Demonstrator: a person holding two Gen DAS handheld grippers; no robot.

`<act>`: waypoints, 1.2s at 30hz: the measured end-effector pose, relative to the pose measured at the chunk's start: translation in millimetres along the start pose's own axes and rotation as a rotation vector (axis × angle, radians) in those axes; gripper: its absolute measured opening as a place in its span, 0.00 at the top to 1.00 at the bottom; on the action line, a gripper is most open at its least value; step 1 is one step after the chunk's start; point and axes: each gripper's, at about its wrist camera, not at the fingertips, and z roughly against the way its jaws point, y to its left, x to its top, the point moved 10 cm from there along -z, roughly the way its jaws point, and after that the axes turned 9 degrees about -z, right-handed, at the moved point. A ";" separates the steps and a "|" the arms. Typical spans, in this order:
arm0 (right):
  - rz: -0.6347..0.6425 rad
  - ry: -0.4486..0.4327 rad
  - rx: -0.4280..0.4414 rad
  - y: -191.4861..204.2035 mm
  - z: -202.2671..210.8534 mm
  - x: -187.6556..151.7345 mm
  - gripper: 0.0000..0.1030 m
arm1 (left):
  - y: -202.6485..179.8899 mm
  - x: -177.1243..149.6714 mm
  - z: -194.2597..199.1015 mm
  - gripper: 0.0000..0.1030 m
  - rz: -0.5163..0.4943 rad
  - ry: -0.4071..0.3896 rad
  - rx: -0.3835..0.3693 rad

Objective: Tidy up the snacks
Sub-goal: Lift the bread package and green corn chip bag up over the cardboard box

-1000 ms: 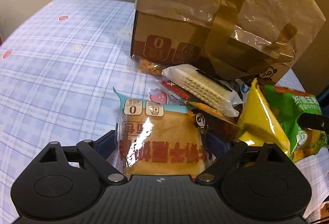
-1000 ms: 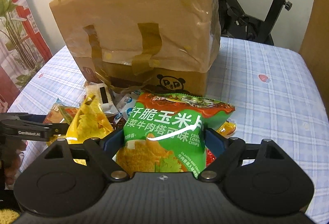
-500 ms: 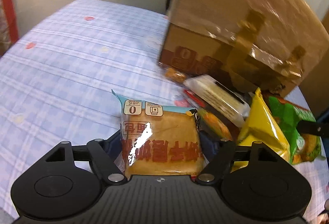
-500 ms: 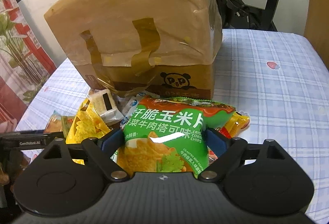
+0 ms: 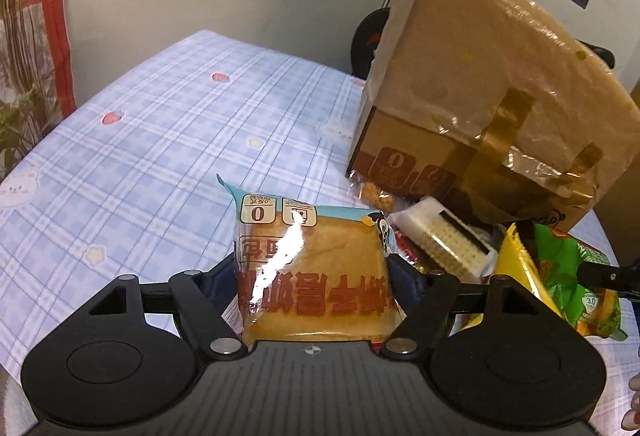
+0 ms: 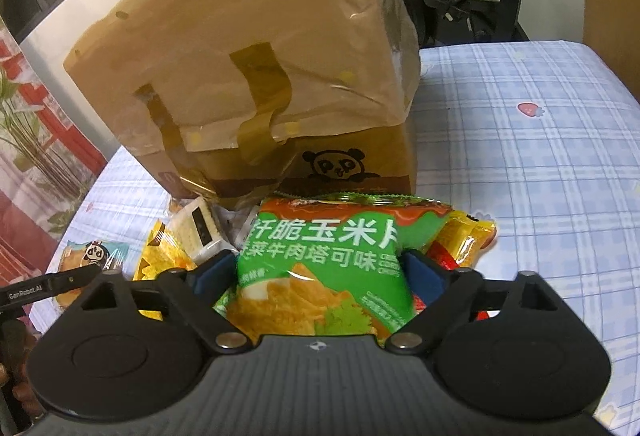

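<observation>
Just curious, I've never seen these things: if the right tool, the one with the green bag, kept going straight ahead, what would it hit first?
Most likely the taped cardboard box, right behind the green chip bag held in the right tool. Depth is hard to judge.

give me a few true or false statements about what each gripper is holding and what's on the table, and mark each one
1. The left gripper holds a wrapped cake. True.
2. The right gripper is empty. False: it grips a green chip bag.
3. The cardboard box stands behind the snack pile. True.
4. The tablecloth is plain red. False: it is blue checked.
5. The wafer pack lies inside the box. False: it lies on the table before it.
</observation>
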 end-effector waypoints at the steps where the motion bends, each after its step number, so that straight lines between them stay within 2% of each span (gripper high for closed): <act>1: 0.003 0.000 0.008 1.0 3.0 -0.5 0.17 | -1.6 1.3 1.5 0.24 -0.006 -0.006 -0.002; 9: -0.006 -0.016 0.042 -3.9 32.4 -4.8 0.20 | -13.2 14.0 14.9 0.24 -0.040 -0.053 -0.025; 16: 0.000 -0.096 0.081 5.8 72.7 9.2 0.20 | -30.4 39.8 32.2 0.24 -0.071 -0.121 -0.070; 27: 0.146 -0.270 0.185 72.5 134.4 62.9 0.20 | -53.2 101.2 66.9 0.24 -0.123 -0.263 -0.129; 36: 0.250 -0.320 0.228 109.9 140.0 103.5 0.20 | -66.7 149.8 84.9 0.24 -0.164 -0.350 -0.141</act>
